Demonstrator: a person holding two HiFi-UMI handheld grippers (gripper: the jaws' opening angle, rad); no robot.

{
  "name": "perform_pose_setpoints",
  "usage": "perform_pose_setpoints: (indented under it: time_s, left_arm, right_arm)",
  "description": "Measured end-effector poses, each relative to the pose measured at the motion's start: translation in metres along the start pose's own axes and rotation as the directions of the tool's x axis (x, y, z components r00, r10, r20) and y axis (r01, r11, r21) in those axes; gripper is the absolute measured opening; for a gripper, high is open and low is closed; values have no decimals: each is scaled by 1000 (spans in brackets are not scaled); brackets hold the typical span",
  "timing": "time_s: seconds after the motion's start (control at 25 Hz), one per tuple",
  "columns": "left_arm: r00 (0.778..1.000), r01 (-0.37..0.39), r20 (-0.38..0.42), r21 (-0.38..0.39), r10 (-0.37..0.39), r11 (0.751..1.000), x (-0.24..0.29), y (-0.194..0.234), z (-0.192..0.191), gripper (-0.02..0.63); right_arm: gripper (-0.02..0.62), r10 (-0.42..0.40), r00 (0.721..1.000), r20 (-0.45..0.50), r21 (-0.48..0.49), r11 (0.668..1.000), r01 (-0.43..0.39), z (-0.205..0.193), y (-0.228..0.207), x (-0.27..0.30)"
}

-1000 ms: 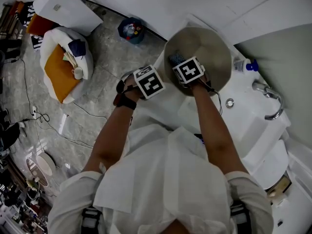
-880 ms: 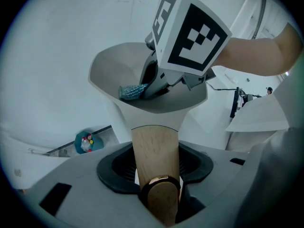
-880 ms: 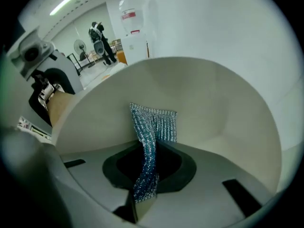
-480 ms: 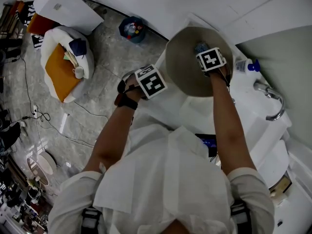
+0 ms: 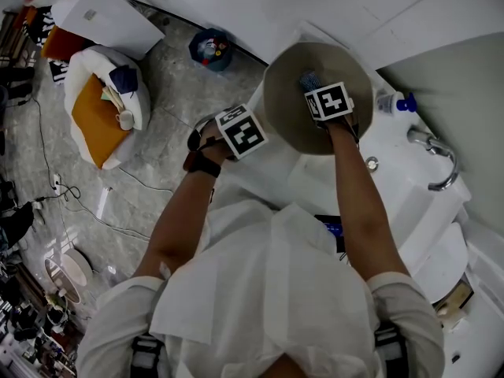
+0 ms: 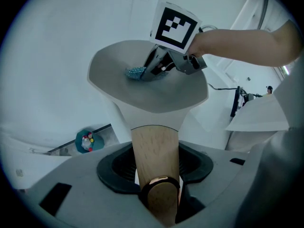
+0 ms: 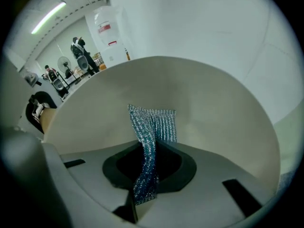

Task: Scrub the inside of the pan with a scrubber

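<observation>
Left gripper [image 6: 156, 186] is clamped on the pan's wooden handle [image 6: 155, 148], one jaw closed against each side of it. The pan [image 6: 142, 91] stands out beyond the jaws, tipped up so its pale inside faces back toward the person.

From the head view, the pan [image 5: 287, 124] sits at far centre, over the left edge of the white sink unit [image 5: 409, 203]. The left gripper [image 5: 253, 126] holds it from the left. The right gripper [image 5: 313, 91] reaches in from the near side, well inside the rim.

That gripper carries the scrubber [image 5: 305, 79], a blue-silver mesh strip. In the right gripper view the jaws of the right gripper [image 7: 148, 172] are pinched shut on the lower part of the scrubber [image 7: 152, 127]. Its free end fans out ahead and lies against the pan's inner wall [image 7: 213, 113]. The left gripper view agrees: the scrubber [image 6: 136, 72] is pressed to the pan's inside, left of centre, at the tip of the right gripper [image 6: 151, 70].

To the right on the sink unit there is a chrome tap [image 5: 435, 157], and just beyond it a bottle with a blue pump top [image 5: 391, 102]. On the stone floor to the left are a blue tub [image 5: 210, 48] and a white cushion with an orange cloth [image 5: 98, 109].
</observation>
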State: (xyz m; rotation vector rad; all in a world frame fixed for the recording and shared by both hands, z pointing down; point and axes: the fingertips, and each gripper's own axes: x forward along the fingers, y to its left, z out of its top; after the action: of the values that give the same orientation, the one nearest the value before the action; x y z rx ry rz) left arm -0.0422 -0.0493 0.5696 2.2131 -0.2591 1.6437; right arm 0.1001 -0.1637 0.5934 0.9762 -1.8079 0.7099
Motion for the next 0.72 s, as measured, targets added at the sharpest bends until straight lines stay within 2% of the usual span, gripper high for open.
perform_pose_setpoints:
  time_s: [0.16,0.28,0.36,0.56,0.72]
  left_arm:
    - [1000,1,-1,-1,-1,1000,0,0,-1,219]
    - [1000,-2,-4,1,2,1000,0,0,0,219]
    - [1000,-4,-4,1,4,1000,0,-1,0,219]
    - [1000,-6,-2,-9,6,1000,0,-1,0,218]
    - [1000,-5,2,-11,5,1000,0,-1,1,218]
  right_arm:
    - [46,147,989,-14,-24,989,-147,-9,48,1]
    - [46,299,954,-25,16,954,-298,-15,88,2]
    - [46,357,934,-25,48,934,-355,-16,104,3]
    - [44,316,944,-90,-11,948,-318,-21,94,3]
    - [44,229,965,-130,-7,973,-232,-25,60,-1]
